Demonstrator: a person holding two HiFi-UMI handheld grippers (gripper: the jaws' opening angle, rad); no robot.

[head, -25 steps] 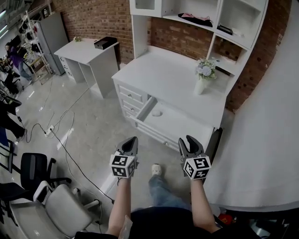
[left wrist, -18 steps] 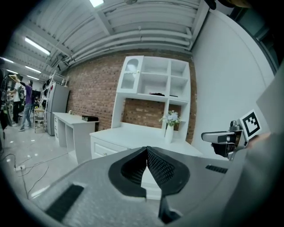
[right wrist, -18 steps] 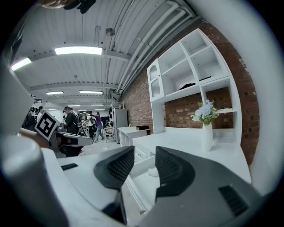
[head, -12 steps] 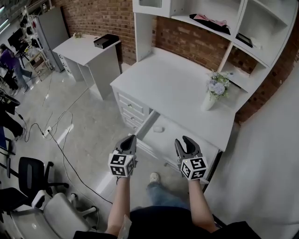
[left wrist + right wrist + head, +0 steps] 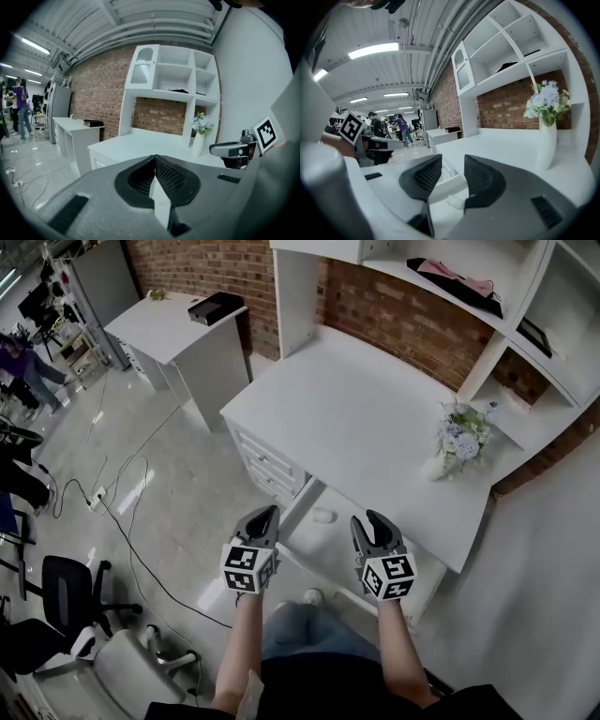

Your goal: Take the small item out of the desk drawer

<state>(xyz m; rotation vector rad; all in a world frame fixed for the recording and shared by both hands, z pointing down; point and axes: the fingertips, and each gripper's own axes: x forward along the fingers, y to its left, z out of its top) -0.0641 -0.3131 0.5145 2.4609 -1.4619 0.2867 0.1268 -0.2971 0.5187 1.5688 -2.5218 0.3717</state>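
I hold both forearms out side by side before the white table (image 5: 347,418). My left fingers (image 5: 261,521) are pressed together, my right fingers (image 5: 382,529) apart and empty. The small white item (image 5: 322,516) lies in the open drawer (image 5: 323,540) between them.

From my head view the drawer (image 5: 328,540) shows only in part — its far end runs under the desk top (image 5: 356,418), and much of its front lies behind my right gripper (image 5: 367,521). The small item (image 5: 323,516) inside is a pale lump, too small to name. The shelves (image 5: 298,296) are cut off by the top edge. The black thing (image 5: 215,307) on the side table (image 5: 169,329) is perhaps a box.
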